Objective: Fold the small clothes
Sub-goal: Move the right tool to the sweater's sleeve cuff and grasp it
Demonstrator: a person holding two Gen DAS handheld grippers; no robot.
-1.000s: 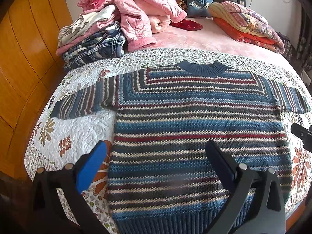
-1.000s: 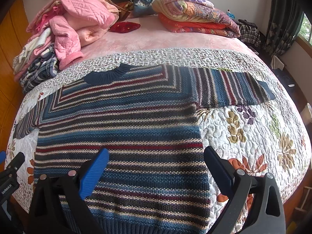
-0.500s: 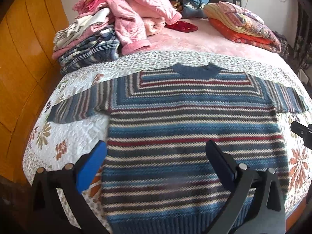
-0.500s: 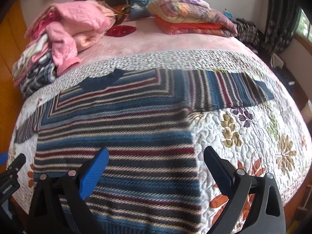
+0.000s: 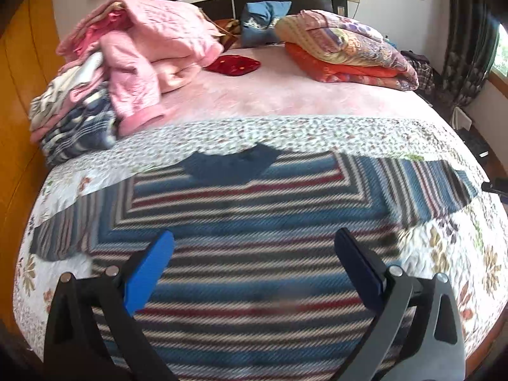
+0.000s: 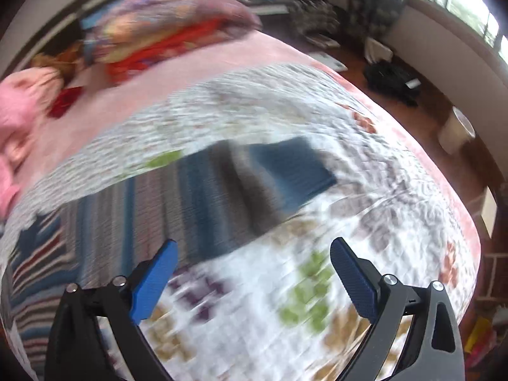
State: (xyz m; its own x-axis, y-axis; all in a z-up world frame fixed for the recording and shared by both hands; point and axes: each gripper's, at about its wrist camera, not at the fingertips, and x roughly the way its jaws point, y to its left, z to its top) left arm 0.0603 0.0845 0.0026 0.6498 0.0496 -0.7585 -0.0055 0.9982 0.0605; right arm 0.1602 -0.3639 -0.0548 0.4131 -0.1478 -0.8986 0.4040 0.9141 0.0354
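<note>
Since the striped sweater (image 5: 254, 254) lies flat on the bed's floral quilt (image 5: 317, 133), collar toward the headboard and sleeves spread, the first fold is prob. a sleeve. Right claw (image 6: 250, 273) is released, empty, above the quilt just beside the sweater's right sleeve (image 6: 254, 190); left claw (image 5: 254, 263) also released, over the sweater's body. Pinch the cuff (image 6: 298, 165) edge only, w/o catching quilt, then carry it across the chest. View's blurry, so contact can't be judged.
</note>
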